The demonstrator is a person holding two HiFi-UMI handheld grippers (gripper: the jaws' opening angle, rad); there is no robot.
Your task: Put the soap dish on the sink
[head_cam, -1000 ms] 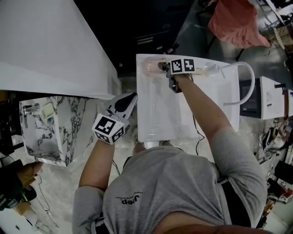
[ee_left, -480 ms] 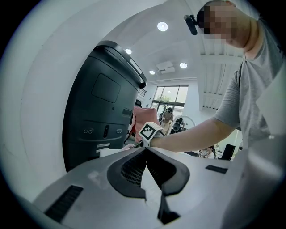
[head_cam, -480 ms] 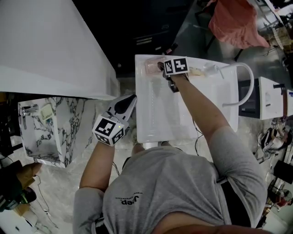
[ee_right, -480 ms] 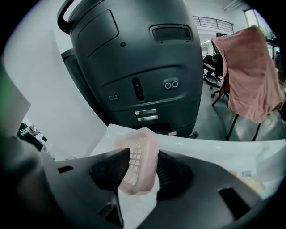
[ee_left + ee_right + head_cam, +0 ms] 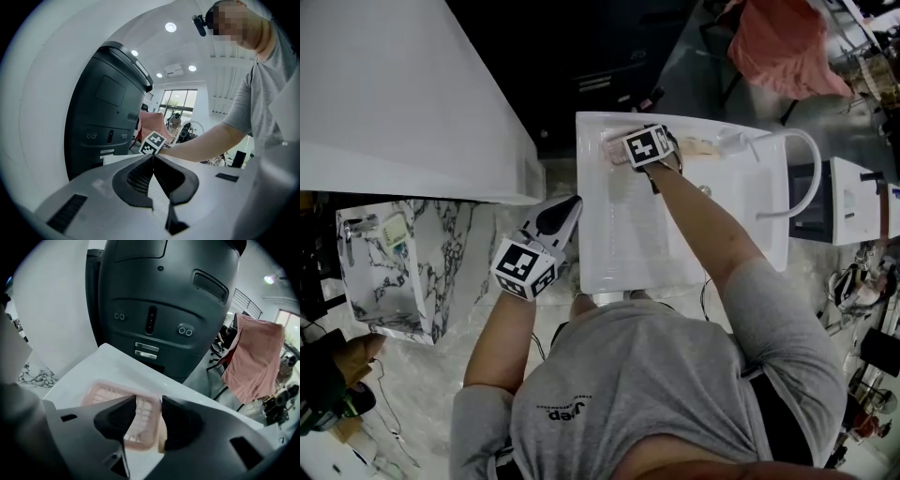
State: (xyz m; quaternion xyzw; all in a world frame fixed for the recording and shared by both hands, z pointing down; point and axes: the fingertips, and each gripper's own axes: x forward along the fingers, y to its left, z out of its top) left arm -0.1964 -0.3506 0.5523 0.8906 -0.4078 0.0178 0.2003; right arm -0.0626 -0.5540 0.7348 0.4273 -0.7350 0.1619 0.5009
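Observation:
A pink slotted soap dish [image 5: 105,394] lies flat on the far left corner of the white sink [image 5: 93,366]. In the head view only its left end [image 5: 612,150] shows beside the marker cube. My right gripper [image 5: 149,401] points steeply down over the dish's right end. Its jaws are opening, and the dish's rim lies between them with the pads clear of it. My left gripper [image 5: 570,204] hangs to the left of the sink's [image 5: 619,244] edge, shut and empty; its jaws [image 5: 153,157] meet at the tips.
A white curved faucet [image 5: 802,169] rises at the sink's right side. A pale object [image 5: 703,145] lies on the back ledge. A dark grey machine [image 5: 164,301] stands behind the sink, with a pink cloth [image 5: 787,47] beyond. A marble-patterned box [image 5: 384,272] sits far left.
The right gripper has rolled and dropped a little toward the soap dish, its marker cube now covering more of it. The left gripper has stayed where it was.

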